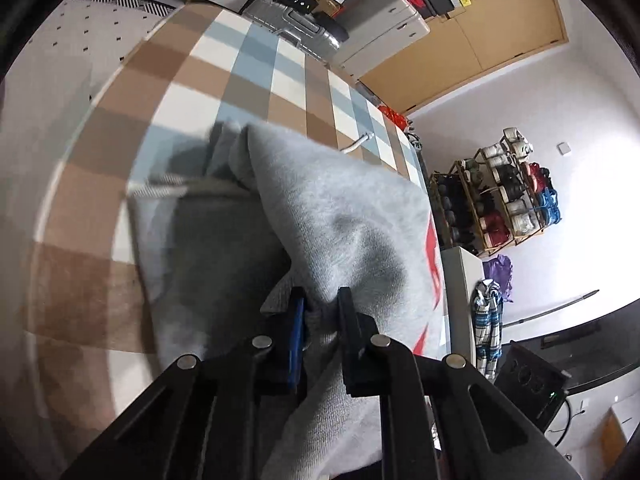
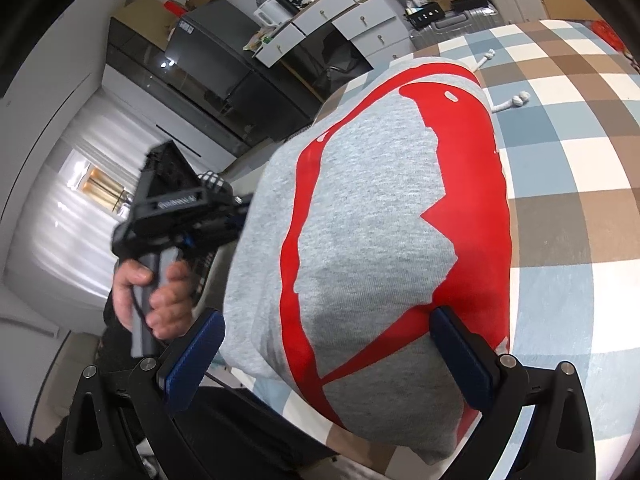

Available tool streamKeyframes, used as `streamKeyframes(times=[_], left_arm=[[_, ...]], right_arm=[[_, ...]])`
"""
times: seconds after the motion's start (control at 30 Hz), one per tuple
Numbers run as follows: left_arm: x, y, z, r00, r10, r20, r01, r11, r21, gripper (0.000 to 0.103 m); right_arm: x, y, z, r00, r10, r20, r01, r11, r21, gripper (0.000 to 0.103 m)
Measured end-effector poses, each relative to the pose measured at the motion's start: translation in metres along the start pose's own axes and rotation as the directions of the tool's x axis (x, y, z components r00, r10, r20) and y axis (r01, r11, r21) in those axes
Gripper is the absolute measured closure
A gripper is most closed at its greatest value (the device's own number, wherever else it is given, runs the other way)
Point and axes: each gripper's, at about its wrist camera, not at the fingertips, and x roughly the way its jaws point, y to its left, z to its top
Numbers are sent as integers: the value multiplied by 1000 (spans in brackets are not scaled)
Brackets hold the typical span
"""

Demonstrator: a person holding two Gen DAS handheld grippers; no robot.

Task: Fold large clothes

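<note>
A grey sweatshirt [image 1: 340,208] with a red print [image 2: 464,184] lies on the checked bed cover [image 1: 192,80]. In the left wrist view my left gripper [image 1: 322,304] is shut on a bunched fold of its grey fabric, lifting that edge. The right wrist view shows the same left gripper [image 2: 240,216] at the garment's left edge, held by a hand [image 2: 148,292]. My right gripper [image 2: 326,320] stands wide open over the near part of the sweatshirt [image 2: 380,200], one finger on each side of the print. Two white drawstring ends [image 2: 512,102] rest on the cover beyond it.
A silver suitcase [image 1: 296,20] and white drawers [image 2: 352,12] stand past the bed's far end. A shoe rack [image 1: 500,192] lines the wall, and a white cabinet [image 1: 464,300] sits beside the bed. A dark fridge [image 2: 212,52] stands to the left.
</note>
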Motion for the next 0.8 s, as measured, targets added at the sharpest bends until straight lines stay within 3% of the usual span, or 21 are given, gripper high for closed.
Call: streamKeyframes(times=[0.3, 0.43, 0.5, 0.6, 0.67, 0.7, 0.77, 0.8], left_arm=[[-14, 2, 2, 996, 92, -10, -90, 992, 87, 97], [3, 21, -11, 993, 111, -36, -109, 992, 67, 97], [11, 25, -17, 986, 153, -62, -149, 987, 62, 97], [-1, 18, -22, 985, 170, -29, -169, 985, 43, 97], [-17, 2, -23, 983, 179, 44, -180, 983, 41, 96], [-27, -11, -24, 986, 146, 75, -150, 987, 51, 96], [-40, -35, -25, 989, 82, 125, -93, 992, 86, 88], [-44, -47, -27, 987, 52, 155, -69, 992, 107, 66]], right_arm=[[22, 24, 0, 986, -132, -106, 117, 984, -132, 0], [28, 33, -3, 975, -199, -103, 175, 963, -203, 0], [34, 42, -10, 960, -271, -77, 241, 931, -273, 0], [39, 50, -17, 941, -336, -39, 306, 896, -323, 0], [38, 49, -17, 941, -338, -29, 312, 897, -313, 0], [36, 47, -16, 945, -325, -29, 302, 904, -302, 0], [30, 40, -12, 958, -285, -35, 265, 924, -275, 0], [26, 35, -9, 968, -249, -39, 232, 941, -245, 0]])
